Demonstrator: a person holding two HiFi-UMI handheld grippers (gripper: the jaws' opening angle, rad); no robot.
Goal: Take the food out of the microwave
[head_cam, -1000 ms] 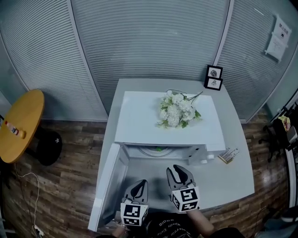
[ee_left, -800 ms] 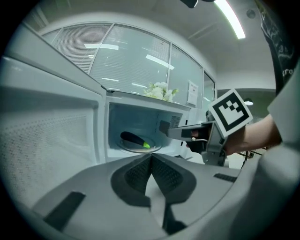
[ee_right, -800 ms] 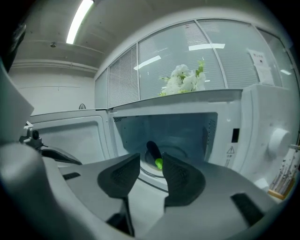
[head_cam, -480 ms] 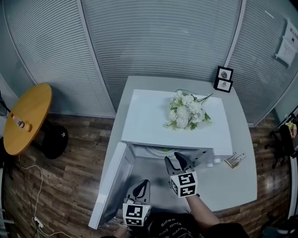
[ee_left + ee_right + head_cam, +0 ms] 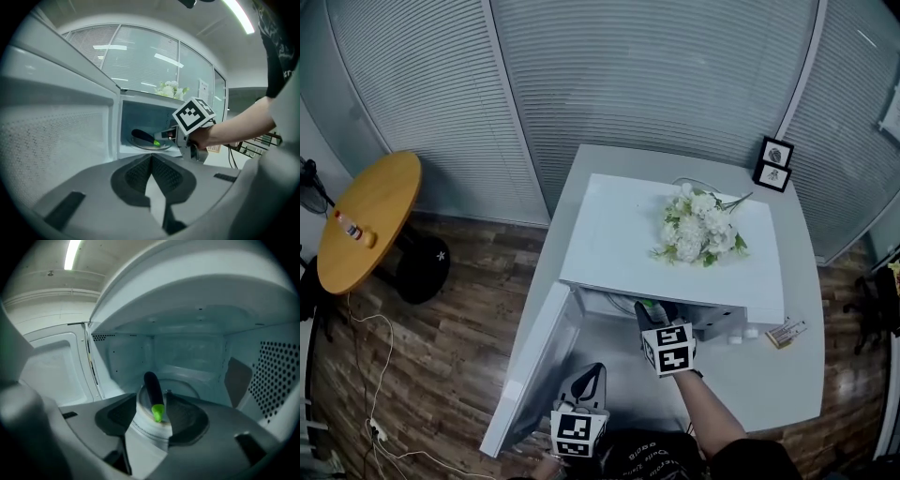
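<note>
Right gripper view: one eggplant lies untouched between right gripper's just-spread fingers; left gripper's pressed together.

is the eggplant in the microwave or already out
In. The eggplant lies on the round plate inside the microwave, whose door stands open.
</note>
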